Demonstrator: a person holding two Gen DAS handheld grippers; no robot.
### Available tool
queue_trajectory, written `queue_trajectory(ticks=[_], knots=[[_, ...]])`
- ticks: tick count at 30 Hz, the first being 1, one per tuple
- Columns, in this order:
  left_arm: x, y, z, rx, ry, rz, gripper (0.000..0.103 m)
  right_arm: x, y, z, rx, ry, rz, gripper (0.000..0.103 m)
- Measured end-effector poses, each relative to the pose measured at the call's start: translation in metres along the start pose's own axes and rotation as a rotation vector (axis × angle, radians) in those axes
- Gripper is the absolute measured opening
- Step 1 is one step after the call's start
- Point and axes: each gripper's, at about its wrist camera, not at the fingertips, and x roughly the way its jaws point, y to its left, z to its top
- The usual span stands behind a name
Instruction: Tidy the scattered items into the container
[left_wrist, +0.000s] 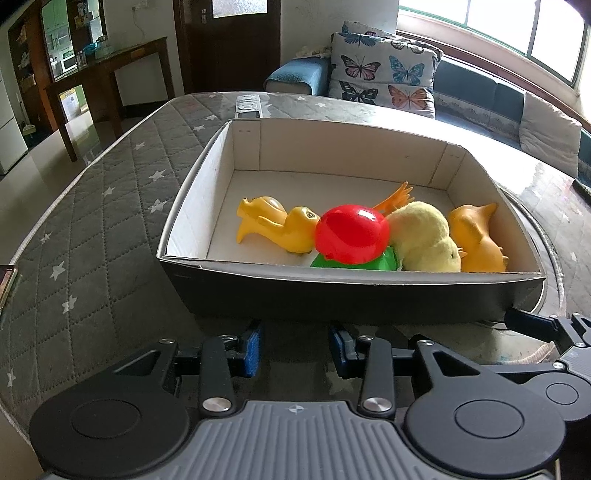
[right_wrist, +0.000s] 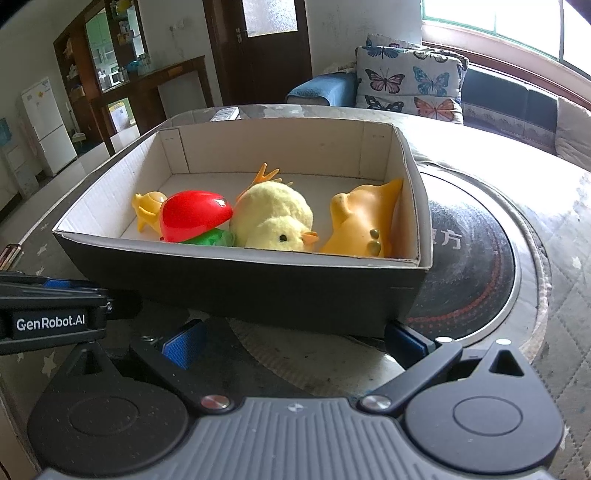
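A cardboard box (left_wrist: 258, 280) (right_wrist: 240, 280), black outside and white inside, stands on the quilted table. Inside lie a yellow plastic animal (left_wrist: 273, 229) (right_wrist: 146, 208), a red and green toy (left_wrist: 351, 234) (right_wrist: 194, 219), a fluffy yellow chick (left_wrist: 424, 236) (right_wrist: 275, 216) and an orange rubber toy (left_wrist: 476, 240) (right_wrist: 364, 221). My left gripper (left_wrist: 295, 347) hangs open in front of the box's near wall, nothing between its blue pads. My right gripper (right_wrist: 295, 343) stands wide open before the same wall, also with nothing in it.
A remote control (left_wrist: 248, 105) lies behind the box. The box partly covers a round induction hob (right_wrist: 476, 266) at the right. Grey star-patterned quilt (left_wrist: 92, 221) spreads to the left. A sofa with butterfly cushions (left_wrist: 384, 70) stands behind the table.
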Motion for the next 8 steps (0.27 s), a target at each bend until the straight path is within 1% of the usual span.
queue_trajectory(ticks=[8], knots=[[0.0037,-0.0002,0.0015,-0.007,0.005,0.008,0.037,0.0029,-0.0012,-0.0006,0.006,0.013,0.001,0.103]])
